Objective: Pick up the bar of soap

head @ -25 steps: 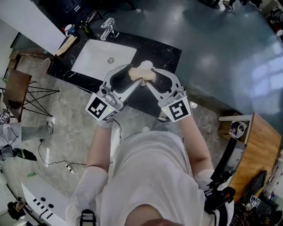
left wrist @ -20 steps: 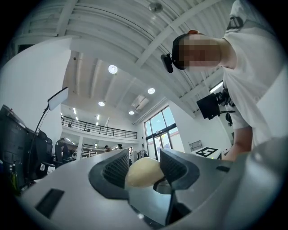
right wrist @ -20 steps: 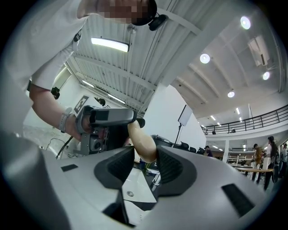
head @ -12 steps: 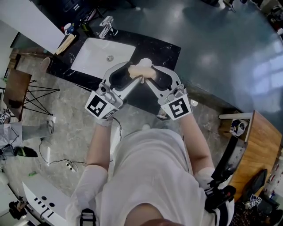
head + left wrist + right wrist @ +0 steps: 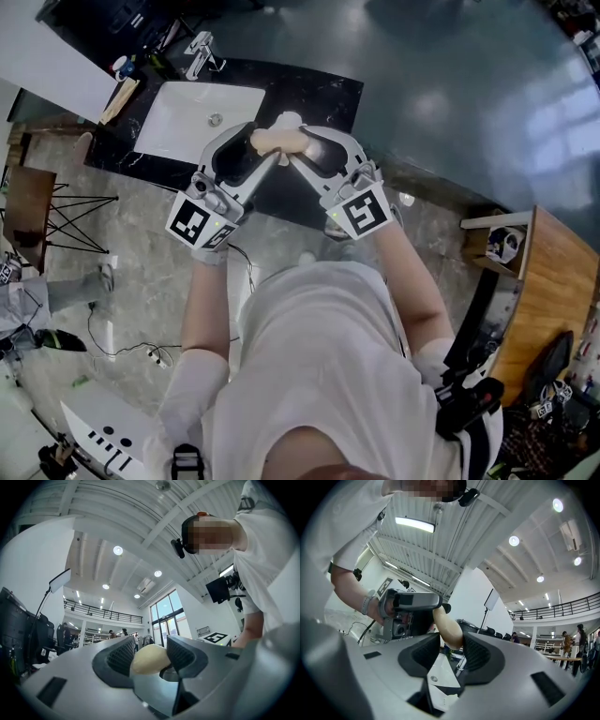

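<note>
My left claw [image 5: 262, 148] and right claw [image 5: 298, 155] are both clenched on the bar of soap [image 5: 277, 141], one at each end, held in the air over the dark tabletop [image 5: 323, 94] beside the sink [image 5: 192, 117].

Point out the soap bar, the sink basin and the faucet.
soap bar [image 5: 278, 141], head view, its exposed middle.
sink basin [image 5: 178, 117], head view, bare white floor.
faucet [image 5: 200, 50], head view, its spout.
</note>
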{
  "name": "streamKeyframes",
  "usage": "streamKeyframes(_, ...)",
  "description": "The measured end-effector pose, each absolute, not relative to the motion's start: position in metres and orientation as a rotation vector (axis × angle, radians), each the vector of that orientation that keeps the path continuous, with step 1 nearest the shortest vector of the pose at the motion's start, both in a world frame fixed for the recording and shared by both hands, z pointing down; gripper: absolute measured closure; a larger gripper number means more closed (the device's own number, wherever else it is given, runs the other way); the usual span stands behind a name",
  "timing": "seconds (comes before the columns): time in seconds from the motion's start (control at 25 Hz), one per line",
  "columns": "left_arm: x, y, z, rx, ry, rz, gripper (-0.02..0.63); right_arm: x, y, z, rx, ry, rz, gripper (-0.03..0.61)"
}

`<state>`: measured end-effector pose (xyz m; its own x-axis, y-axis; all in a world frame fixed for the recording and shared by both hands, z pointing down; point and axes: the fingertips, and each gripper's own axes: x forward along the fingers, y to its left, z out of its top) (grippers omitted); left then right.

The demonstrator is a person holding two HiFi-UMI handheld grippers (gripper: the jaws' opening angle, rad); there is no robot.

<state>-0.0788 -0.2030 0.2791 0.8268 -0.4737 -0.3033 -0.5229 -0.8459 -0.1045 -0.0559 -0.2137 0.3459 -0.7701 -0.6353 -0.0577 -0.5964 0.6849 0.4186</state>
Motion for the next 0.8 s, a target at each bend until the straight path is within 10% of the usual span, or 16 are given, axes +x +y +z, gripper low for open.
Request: streamKeyframes(0.8, -0.067, -0.215, 0.292, -2.856, 0.752, 0.387, 0.413, -0.045, -0.224, 0.356, 1.056, -2.76, -0.643, 0.414)
